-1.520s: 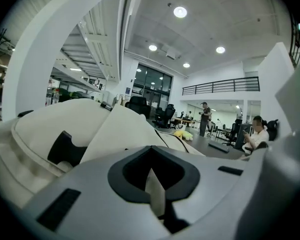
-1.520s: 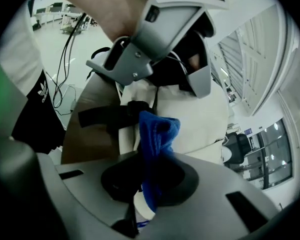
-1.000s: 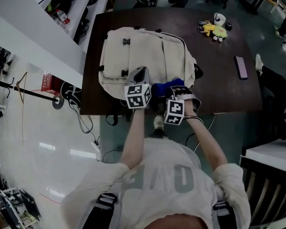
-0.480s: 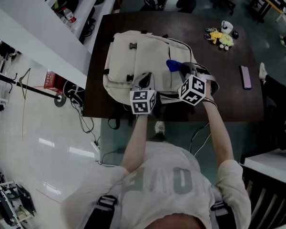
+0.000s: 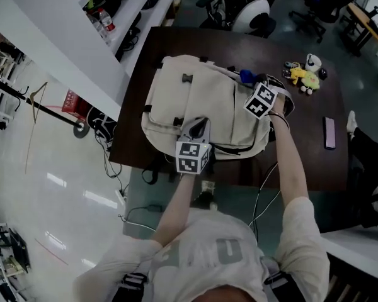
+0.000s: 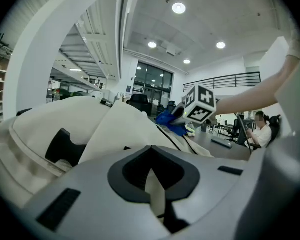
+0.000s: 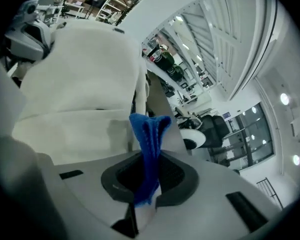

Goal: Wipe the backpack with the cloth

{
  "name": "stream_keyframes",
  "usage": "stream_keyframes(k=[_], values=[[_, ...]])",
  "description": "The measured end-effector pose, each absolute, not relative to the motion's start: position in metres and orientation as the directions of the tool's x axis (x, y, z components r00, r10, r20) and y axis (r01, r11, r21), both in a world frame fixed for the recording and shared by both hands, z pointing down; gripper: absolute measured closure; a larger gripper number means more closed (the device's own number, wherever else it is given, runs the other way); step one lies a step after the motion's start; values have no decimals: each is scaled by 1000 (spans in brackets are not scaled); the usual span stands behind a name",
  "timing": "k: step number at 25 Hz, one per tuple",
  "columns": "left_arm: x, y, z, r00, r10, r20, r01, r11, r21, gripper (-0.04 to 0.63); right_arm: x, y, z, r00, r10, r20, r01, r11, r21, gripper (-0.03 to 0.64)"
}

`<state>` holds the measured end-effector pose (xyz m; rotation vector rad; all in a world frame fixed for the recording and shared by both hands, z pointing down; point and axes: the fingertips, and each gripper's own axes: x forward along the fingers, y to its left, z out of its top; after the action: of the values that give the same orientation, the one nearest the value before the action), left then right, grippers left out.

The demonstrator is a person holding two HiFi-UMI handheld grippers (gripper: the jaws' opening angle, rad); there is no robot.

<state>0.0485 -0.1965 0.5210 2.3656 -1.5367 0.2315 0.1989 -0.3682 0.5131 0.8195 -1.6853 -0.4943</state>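
The cream backpack (image 5: 201,96) lies flat on the dark tabletop (image 5: 302,115), towards its left and near edges, with the bottom edge of the bag close to the person.

Left gripper (image 5: 198,126): set on the near edge of the backpack, about the middle of its width. In the left gripper view the jaws are together, with a thin fold of the cream fabric pinched between them (image 6: 151,173). The body of the bag rises just beyond the jaws (image 6: 115,129).

Right gripper (image 5: 252,84): held out at the far right corner of the backpack, arm extended. In the right gripper view the jaws are clamped on the blue cloth (image 7: 149,134), which stands up out of them in a bunched fold. The backpack's pale panel fills the view behind it (image 7: 75,84). The head view puts the cloth (image 5: 244,75) at the bag's far right edge. Whether it presses on the fabric cannot be told. The left gripper view shows the same blue cloth (image 6: 167,120) across the bag, beside the right gripper's marker cube.

Also on the tabletop, well apart from the backpack: a small group of toys (image 5: 300,74) at the far right, and a phone (image 5: 329,133) lying flat near the right edge.
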Motion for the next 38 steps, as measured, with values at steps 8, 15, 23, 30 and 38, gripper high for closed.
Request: stream_keyframes(k=[8,15,23,30,38], values=[[50,-199,523,406,-858,314,-913,-374,161,592,195,-351,582,-68,-682,728,-211,723,658,577],[47,-199,526,397,-858,326,-918,-371,143,592,193,-326,584,-96,-680,727,-200,728,655,577],[50,-198,526,410,-851,327,-912,-382,150,592,200,-274,592,-93,-663,742,-215,741,636,577],[49,-198,526,407,-853,327,-914,-381,143,592,208,-213,603,-77,-645,761,-180,759,625,577],[50,-197,526,404,-852,334,-915,-383,129,592,203,-164,598,-100,-648,755,-216,755,619,577]])
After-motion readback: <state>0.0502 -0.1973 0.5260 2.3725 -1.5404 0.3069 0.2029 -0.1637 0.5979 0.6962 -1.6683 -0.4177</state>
